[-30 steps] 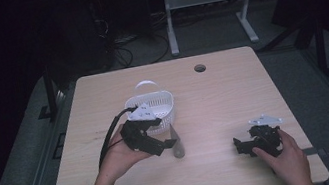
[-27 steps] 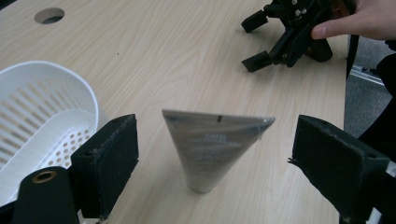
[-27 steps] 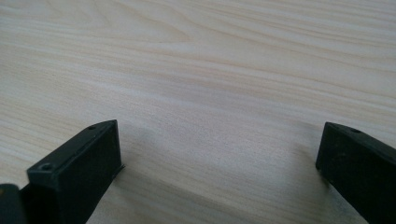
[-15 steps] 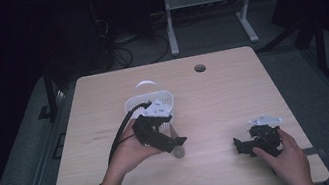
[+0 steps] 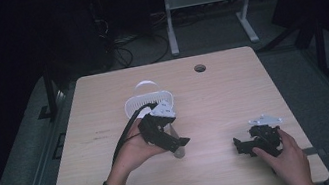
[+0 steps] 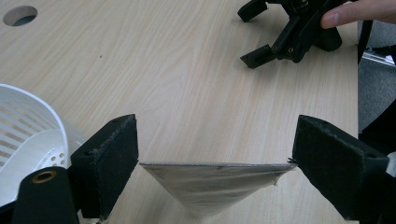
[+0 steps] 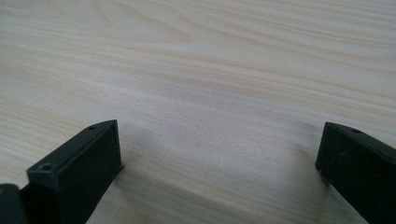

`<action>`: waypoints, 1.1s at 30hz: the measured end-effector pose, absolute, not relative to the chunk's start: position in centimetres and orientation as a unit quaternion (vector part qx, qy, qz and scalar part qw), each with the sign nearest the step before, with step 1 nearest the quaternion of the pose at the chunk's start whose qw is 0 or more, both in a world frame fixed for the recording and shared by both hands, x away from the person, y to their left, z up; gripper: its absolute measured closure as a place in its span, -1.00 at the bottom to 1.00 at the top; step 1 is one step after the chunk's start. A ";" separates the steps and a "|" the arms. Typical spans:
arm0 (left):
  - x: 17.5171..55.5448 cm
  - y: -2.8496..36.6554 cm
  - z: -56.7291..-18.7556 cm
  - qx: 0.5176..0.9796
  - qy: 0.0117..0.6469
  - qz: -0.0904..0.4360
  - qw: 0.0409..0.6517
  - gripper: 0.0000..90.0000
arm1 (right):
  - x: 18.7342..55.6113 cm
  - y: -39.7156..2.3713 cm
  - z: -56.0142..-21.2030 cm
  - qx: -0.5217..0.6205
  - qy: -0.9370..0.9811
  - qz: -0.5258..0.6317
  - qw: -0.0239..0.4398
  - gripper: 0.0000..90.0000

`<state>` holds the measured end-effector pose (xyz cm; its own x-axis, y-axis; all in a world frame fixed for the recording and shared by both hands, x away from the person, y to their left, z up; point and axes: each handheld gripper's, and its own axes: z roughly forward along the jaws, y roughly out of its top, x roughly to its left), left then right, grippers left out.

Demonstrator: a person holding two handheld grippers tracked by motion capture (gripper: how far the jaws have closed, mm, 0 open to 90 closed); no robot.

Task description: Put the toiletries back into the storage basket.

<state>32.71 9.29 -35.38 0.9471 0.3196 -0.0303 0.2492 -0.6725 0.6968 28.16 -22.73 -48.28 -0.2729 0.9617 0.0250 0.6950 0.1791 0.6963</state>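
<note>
The left gripper [image 6: 212,158], jaws spread wide, straddled a clear cup [image 6: 212,184] standing just beside the white basket [image 5: 149,101], its rim spanning pad to pad, while the open right gripper [image 5: 254,142] rested on the table [image 5: 232,86], well apart.

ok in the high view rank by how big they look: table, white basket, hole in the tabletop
1. table
2. white basket, partly behind the left gripper
3. hole in the tabletop, clearly the smallest
</note>
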 end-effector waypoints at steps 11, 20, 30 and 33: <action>32.8 9.0 -35.9 0.921 0.150 0.046 0.356 -0.61 | 28.2 -22.7 -48.3 0.562 0.737 0.307 0.218 -1.00; 32.8 9.2 -35.8 0.923 0.148 0.053 0.351 -0.37 | 28.2 -22.7 -48.3 0.562 0.737 0.307 0.218 -1.00; 32.6 9.4 -35.8 0.920 0.149 0.058 0.358 -0.35 | 28.2 -22.7 -48.3 0.562 0.737 0.307 0.218 -1.00; 32.7 9.4 -35.8 0.919 0.151 0.058 0.359 -0.35 | 28.2 -22.7 -48.3 0.562 0.737 0.307 0.218 -1.00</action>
<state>32.67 9.40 -35.84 0.9478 0.3188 -0.0012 0.2353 -0.6970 0.6773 28.16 -22.73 -48.28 -0.2730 0.9617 0.0243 0.6949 0.1797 0.6963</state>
